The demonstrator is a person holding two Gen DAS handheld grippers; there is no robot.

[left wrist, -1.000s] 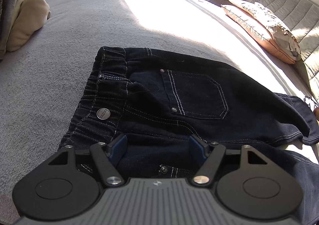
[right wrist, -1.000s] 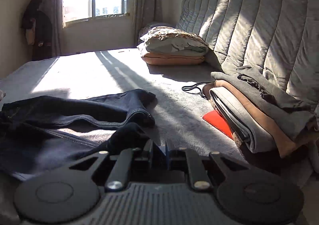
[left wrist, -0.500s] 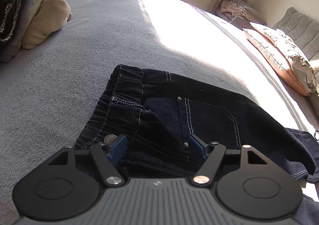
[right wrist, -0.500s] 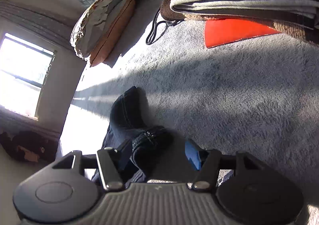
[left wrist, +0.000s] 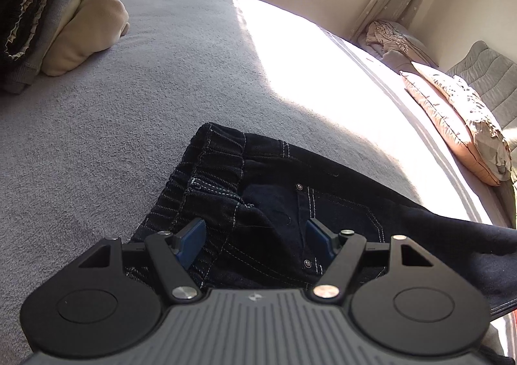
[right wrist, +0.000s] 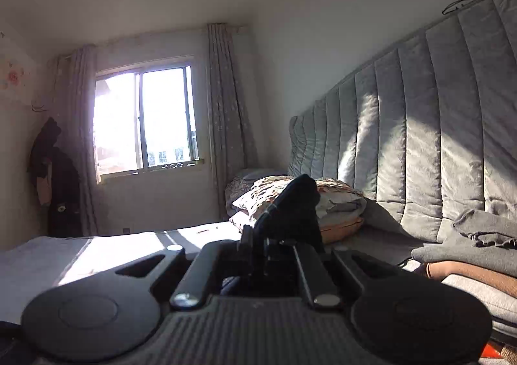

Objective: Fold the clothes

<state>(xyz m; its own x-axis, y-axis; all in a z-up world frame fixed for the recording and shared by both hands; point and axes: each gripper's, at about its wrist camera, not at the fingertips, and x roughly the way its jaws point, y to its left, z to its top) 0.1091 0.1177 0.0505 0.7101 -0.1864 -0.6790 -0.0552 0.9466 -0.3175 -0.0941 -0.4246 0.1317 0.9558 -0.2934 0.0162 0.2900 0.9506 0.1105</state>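
Here, in the left wrist view, dark denim jeans (left wrist: 290, 203) lie on the grey bed cover (left wrist: 113, 145), filling the lower centre and running off to the lower right of the frame. The elastic waistband sits toward centre-left, and a back pocket with white stitching and rivets faces up. The long axis runs from the waistband at centre toward the right edge, where the leg fabric trails into shadow. The left gripper (left wrist: 255, 235) sits low over the waist end with its blue-padded fingers (left wrist: 190, 239) spread apart, denim visible between them and nothing pinched.

In the right wrist view, the right gripper (right wrist: 268, 245) has its fingers drawn together on a dark fold of the jeans (right wrist: 294, 206). That fold stands up above the jaws at frame centre, lifted off the bed, in front of the pillows (right wrist: 326, 200).

Surroundings: a stack of folded clothes (left wrist: 48, 29) at upper left of the left view; a grey and brown folded pile (right wrist: 478, 255) at the right edge of the right view, against the quilted headboard (right wrist: 420, 126); a bright window (right wrist: 145, 119) at centre-left with curtains on either side.
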